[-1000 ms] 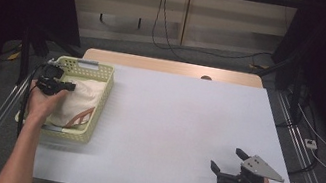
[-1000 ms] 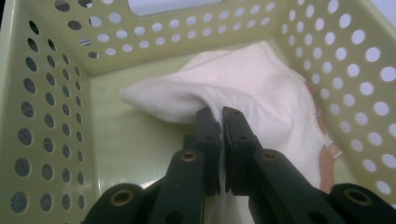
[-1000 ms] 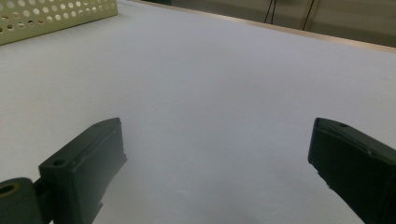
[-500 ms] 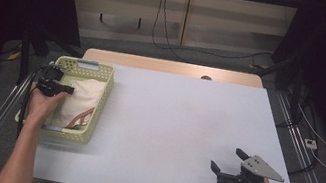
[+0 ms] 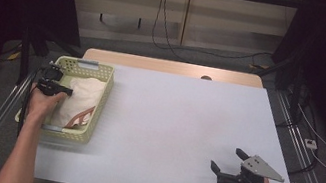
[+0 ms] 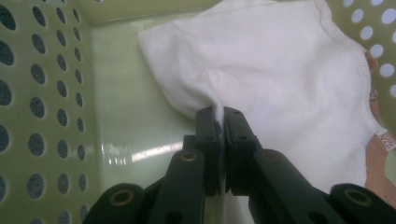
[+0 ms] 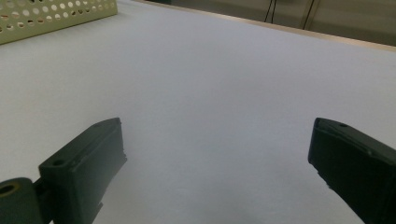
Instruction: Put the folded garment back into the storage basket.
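A pale green perforated basket (image 5: 105,96) stands at the table's left edge with a white cloth (image 5: 82,97) lying in it. My left gripper (image 5: 68,91) reaches into the basket from its left side. In the left gripper view the left gripper (image 6: 219,113) is shut, pinching a fold of the white cloth (image 6: 280,70) just above the basket floor (image 6: 121,130). My right gripper (image 5: 226,158) rests near the table's front right corner, held in a hand. In the right gripper view its jaws stand wide apart, the right gripper (image 7: 217,135) open over the bare white table (image 7: 210,60).
A peach-coloured patch with lace trim (image 6: 380,154) shows beside the cloth at the basket's near end. The basket's corner (image 7: 46,16) appears far off in the right gripper view. A wooden strip (image 5: 170,67) borders the table's far edge. Metal rails (image 5: 310,163) run along both sides.
The left gripper has edged slightly toward the near side inside the basket, still shut on the cloth. The right gripper has not moved.
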A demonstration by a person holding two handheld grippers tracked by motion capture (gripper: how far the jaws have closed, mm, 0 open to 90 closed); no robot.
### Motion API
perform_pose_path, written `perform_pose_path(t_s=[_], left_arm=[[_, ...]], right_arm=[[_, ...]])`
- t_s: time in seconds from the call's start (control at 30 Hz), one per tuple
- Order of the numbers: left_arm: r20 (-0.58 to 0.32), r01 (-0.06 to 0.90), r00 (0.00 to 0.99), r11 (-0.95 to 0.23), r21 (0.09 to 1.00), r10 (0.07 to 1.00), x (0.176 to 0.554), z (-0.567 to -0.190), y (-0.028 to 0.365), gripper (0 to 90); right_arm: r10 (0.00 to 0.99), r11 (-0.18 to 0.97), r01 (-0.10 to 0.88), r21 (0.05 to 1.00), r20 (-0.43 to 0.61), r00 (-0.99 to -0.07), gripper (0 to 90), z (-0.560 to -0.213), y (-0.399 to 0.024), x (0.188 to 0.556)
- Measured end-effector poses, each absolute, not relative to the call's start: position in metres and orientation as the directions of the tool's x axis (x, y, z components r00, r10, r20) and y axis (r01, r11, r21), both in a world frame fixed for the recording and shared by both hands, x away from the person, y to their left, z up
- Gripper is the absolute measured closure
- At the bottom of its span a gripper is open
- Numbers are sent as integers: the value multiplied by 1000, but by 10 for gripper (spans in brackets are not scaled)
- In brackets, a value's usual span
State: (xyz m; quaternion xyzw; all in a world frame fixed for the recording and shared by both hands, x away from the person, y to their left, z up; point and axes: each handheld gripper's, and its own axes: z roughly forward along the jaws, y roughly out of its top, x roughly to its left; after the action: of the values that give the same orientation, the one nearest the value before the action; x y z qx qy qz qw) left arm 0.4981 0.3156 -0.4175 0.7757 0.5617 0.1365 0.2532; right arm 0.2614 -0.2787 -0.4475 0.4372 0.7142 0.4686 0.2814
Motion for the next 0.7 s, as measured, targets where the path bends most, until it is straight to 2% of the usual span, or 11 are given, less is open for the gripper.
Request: perform_pose_path(t_s=[0.2, 0.5, 0.7], left_arm=[[-85, 815, 327, -235, 530, 941, 500, -420, 318, 861], [-43, 826, 313, -249, 506, 949, 501, -423, 317, 849], [-50, 831, 310, -245, 499, 949, 503, -424, 320, 847]], right_arm=[[888, 178, 361, 916, 8, -459, 35, -447, -279, 261], [889, 178, 360, 916, 8, -459, 35, -447, -279, 261], [888, 177, 360, 916, 9, -459, 35, -447, -279, 261]])
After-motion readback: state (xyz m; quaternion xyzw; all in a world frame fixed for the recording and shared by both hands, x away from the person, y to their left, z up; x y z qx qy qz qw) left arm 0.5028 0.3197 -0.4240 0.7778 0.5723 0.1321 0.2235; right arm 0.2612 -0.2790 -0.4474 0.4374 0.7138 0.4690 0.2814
